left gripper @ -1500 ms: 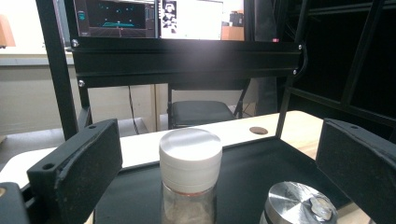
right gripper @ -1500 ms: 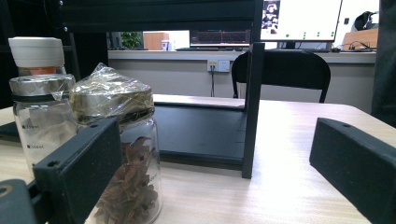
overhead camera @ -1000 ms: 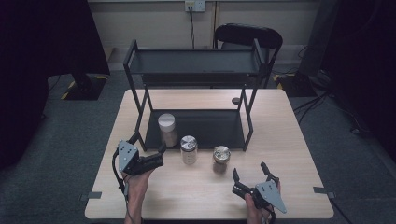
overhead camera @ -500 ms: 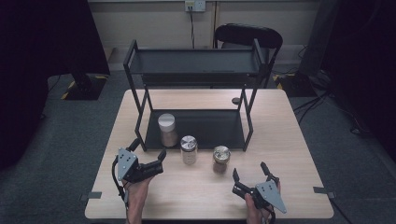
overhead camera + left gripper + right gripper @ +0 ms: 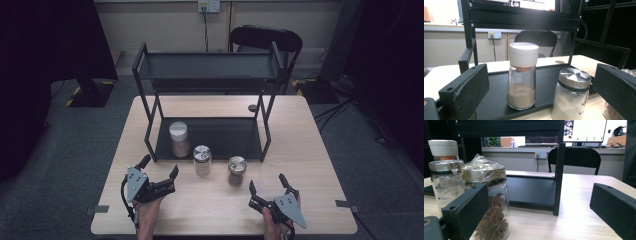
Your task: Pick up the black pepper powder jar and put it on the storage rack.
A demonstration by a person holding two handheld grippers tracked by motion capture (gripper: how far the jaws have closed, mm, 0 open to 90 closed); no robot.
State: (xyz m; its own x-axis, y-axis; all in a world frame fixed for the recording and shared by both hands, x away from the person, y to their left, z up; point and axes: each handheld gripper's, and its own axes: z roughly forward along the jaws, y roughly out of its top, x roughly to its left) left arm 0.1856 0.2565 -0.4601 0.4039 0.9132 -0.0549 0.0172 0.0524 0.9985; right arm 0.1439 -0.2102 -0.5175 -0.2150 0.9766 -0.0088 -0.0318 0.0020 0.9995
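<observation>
Your left gripper [image 5: 161, 175], jaws apart, faced the white-capped spice jar [image 5: 522, 75]; reaching carelessly could have toppled the nearer steel-lidded jar [image 5: 570, 93].

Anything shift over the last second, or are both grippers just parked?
The left gripper has drawn back toward the table's near edge, jaws open and empty. The right gripper stayed put, also open. The three jars and the rack haven't moved.

Both hands hold their tools low and level, the left tool [image 5: 159, 170] and right tool [image 5: 267, 185] gaping wide.
</observation>
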